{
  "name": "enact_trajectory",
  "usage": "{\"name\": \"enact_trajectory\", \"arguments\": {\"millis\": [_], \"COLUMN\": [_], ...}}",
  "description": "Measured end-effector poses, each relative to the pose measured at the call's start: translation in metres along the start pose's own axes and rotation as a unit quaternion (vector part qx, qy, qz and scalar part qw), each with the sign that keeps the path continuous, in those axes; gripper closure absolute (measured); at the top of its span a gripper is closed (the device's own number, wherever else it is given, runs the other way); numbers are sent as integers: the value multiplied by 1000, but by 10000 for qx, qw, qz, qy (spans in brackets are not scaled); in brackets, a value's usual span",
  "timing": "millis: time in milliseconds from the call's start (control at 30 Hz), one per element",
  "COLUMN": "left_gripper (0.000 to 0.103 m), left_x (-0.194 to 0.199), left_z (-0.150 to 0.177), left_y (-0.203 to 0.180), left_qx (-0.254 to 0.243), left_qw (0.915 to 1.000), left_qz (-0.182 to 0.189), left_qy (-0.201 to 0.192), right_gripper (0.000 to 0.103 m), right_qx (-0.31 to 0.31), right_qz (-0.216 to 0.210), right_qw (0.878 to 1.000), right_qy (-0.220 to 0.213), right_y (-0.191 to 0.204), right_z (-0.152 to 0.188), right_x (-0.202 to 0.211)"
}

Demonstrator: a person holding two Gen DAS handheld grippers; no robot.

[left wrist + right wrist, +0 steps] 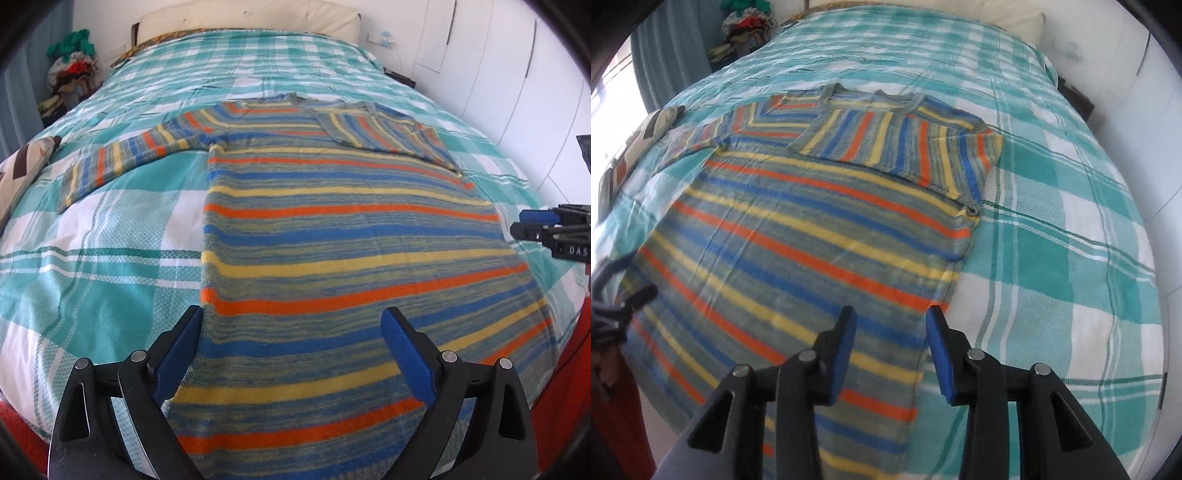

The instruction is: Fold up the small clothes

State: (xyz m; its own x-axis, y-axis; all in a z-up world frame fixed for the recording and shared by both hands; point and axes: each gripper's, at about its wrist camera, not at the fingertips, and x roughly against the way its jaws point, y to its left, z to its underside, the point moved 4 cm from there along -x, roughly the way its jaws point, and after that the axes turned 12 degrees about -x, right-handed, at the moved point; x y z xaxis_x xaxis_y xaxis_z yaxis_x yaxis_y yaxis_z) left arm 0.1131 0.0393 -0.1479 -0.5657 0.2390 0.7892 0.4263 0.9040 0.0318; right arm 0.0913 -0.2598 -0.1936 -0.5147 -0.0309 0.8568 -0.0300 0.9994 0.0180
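Note:
A striped knit sweater (332, 236) in blue, yellow, orange and grey lies flat on the bed, hem towards me. Its right sleeve (380, 129) is folded across the chest; its left sleeve (122, 158) lies stretched out to the left. My left gripper (291, 332) is open and empty, above the sweater's lower left part. My right gripper (891, 332) is open and empty above the sweater's (798, 229) right edge near the hem, with the folded sleeve (886, 144) beyond it. The right gripper also shows in the left wrist view (532, 225), at the far right.
The bed has a teal and white checked cover (110, 236) (1052, 258). A patterned cushion (22, 166) lies at the left edge. A pile of clothes (74, 70) stands past the bed's far left corner. White wardrobe doors (517, 74) line the right side.

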Motion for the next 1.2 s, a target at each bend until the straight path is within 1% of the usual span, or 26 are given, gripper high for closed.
{"name": "enact_trajectory", "arguments": {"millis": [100, 200, 267, 300, 367, 700, 767, 833, 1100, 1200], "left_gripper": [6, 4, 0, 0, 0, 0, 0, 0, 0, 0], "left_x": [-12, -18, -22, -23, -25, -28, -28, -29, -29, -29], "left_z": [10, 14, 15, 15, 16, 18, 18, 18, 19, 19], "left_y": [-8, -12, -10, -8, -6, -7, -8, -7, -8, -8], "left_qx": [-154, -379, -338, -277, -182, -220, -225, -235, -244, -243], "left_qw": [9995, 9987, 9988, 9990, 9992, 9992, 9991, 9991, 9991, 9991], "left_qz": [-73, -205, -202, -168, -121, -147, -153, -161, -170, -171], "left_qy": [256, 262, 292, 303, 321, 311, 310, 310, 304, 304], "right_gripper": [60, 59, 59, 58, 54, 52, 51, 46, 44, 40], "right_qx": [139, -48, -74, -60, -37, -175, -206, -232, -278, -308], "right_qz": [288, 416, 608, 680, 716, 921, 979, 1058, 1245, 1308], "right_qw": [9993, 9988, 9975, 9969, 9967, 9946, 9939, 9928, 9902, 9890], "right_qy": [-179, -259, -349, -380, -376, -448, -463, -505, -572, -613], "right_y": [23, 35, 39, 41, 42, 28, 25, 23, 16, 12], "right_z": [28, 39, 41, 41, 42, 48, 49, 50, 52, 52], "right_x": [7, 5, 3, 1, -1, 0, 1, 3, 6, 7]}}
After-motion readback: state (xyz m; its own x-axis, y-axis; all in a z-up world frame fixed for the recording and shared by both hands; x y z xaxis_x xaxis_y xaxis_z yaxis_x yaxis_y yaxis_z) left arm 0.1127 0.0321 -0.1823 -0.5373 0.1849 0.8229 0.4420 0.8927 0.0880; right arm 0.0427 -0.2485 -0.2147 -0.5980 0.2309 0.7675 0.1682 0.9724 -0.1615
